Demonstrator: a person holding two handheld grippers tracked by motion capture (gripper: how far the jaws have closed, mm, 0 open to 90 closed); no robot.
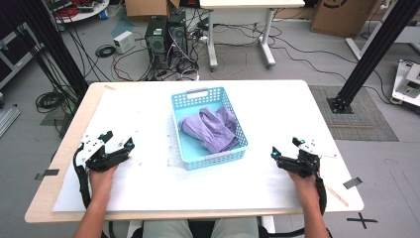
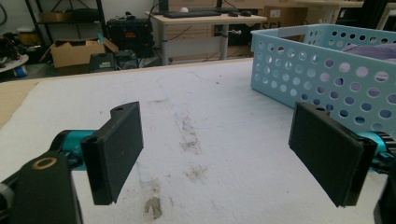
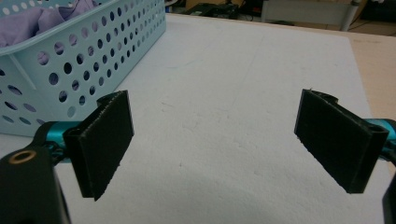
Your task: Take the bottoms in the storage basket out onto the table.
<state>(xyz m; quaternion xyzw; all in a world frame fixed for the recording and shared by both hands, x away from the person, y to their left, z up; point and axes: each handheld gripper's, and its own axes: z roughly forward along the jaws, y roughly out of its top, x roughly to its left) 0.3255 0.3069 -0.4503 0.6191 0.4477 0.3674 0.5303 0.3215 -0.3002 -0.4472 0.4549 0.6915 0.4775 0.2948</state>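
While both my hand-held grippers, the left hand-held gripper and the right hand-held gripper, rest released on the worktop, the purple cloth lies in the blue basket between them; I judge a careless snatch could drag the light basket along.

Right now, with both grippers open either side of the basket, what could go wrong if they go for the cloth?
1. The purple cloth lies bunched in the basket; a pinch may catch only one fold and drag the rest.
2. The basket looks light and stands loose on the table; lifting the cloth could tip or slide it.
3. The left gripper and right gripper must clear its walls, so a low reach may hit the rim.
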